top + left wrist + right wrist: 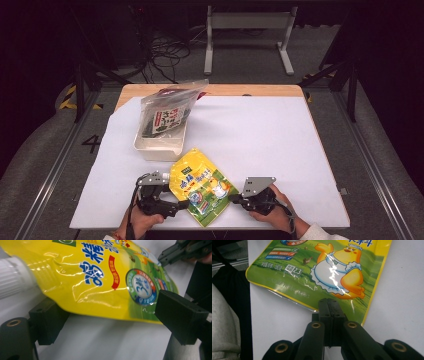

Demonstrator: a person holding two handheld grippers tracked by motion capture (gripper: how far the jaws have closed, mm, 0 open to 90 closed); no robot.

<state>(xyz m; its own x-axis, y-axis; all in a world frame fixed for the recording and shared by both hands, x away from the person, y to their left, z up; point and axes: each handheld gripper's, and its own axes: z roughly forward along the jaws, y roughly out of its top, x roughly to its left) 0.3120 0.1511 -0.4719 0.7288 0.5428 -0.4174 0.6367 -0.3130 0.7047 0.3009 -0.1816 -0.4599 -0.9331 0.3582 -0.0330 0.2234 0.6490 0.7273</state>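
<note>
Left claw [176,202]: lower left of centre in high view, jaws wide apart, straddling the near-left edge of the yellow pouch [202,186] w/o pinching; pouch edge between the pads, white cap [13,276] at upper left of left claw view. No grip there. Pouch flat on white table [280,140], bottom centre of high view, just below the white bin [159,146] w/ a seaweed bag [167,112] leaning in it.

Right claw [234,198]: lower right of centre, clamped tight on the pouch's bottom corner, pads pressed together over the green seam in right claw view.

Likely step: lift pouch toward bin. To do well: keep right pinch firm on the seam, not the slick face; close left claw near the cap end before lifting, so no sag or twist; raise both ends level, clear bin rim, mind the leaning bag.
</note>
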